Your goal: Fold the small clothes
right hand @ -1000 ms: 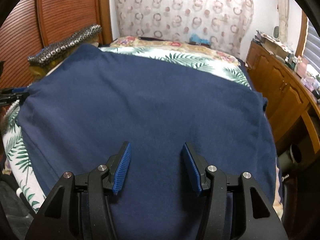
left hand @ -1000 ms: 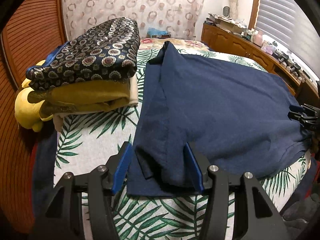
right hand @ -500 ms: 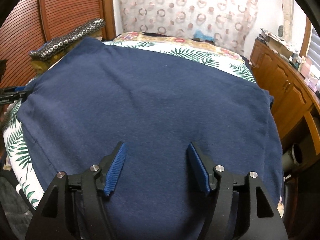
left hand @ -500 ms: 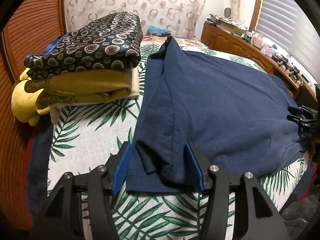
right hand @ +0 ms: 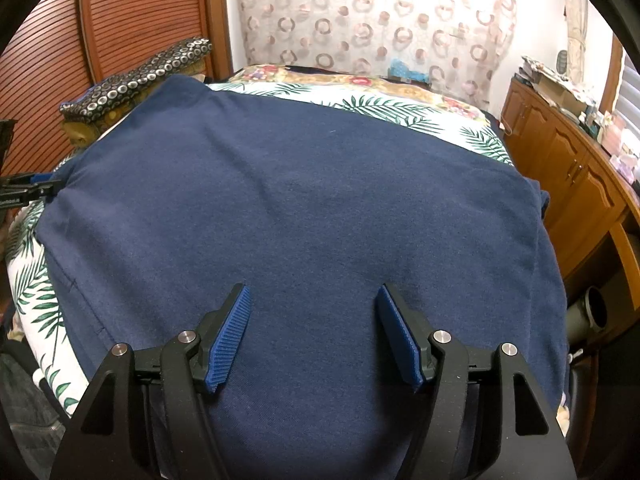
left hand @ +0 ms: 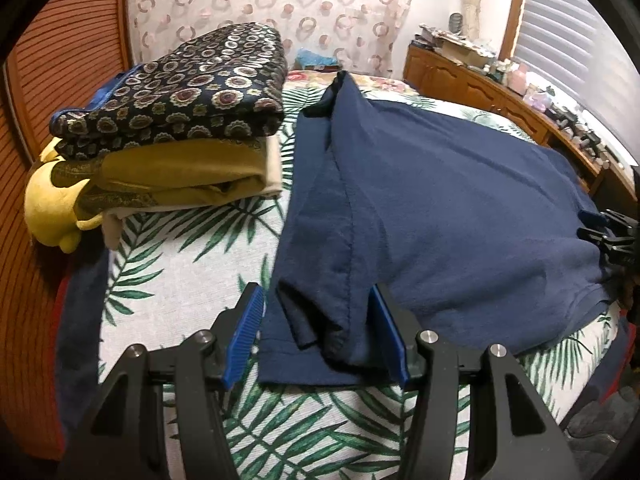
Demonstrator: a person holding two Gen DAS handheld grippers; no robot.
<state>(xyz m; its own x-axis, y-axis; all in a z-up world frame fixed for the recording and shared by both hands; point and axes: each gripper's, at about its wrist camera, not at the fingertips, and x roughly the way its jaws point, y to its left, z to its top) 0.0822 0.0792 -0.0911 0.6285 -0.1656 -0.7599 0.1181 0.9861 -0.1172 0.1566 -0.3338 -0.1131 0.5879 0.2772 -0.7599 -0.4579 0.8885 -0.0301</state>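
Observation:
A navy blue shirt (left hand: 440,208) lies spread on the palm-leaf bedcover (left hand: 192,264), its left side folded inward with a sleeve bunched at the near corner. My left gripper (left hand: 316,320) is open, its blue pads either side of that near corner. In the right wrist view the shirt (right hand: 304,208) fills the middle, and my right gripper (right hand: 312,320) is open just above its near edge. Each gripper shows small at the other view's edge: the right gripper (left hand: 608,232) and the left gripper (right hand: 24,192).
A stack of folded clothes (left hand: 176,128), patterned navy on top of yellow, sits left of the shirt by the wooden slatted wall (right hand: 52,64). A wooden dresser (right hand: 576,176) with clutter runs along the right. A patterned curtain (left hand: 280,8) hangs at the back.
My left gripper has drawn back slightly, so the stack and shirt corner sit a little farther off. My right gripper has opened wider and moved a little back over the shirt.

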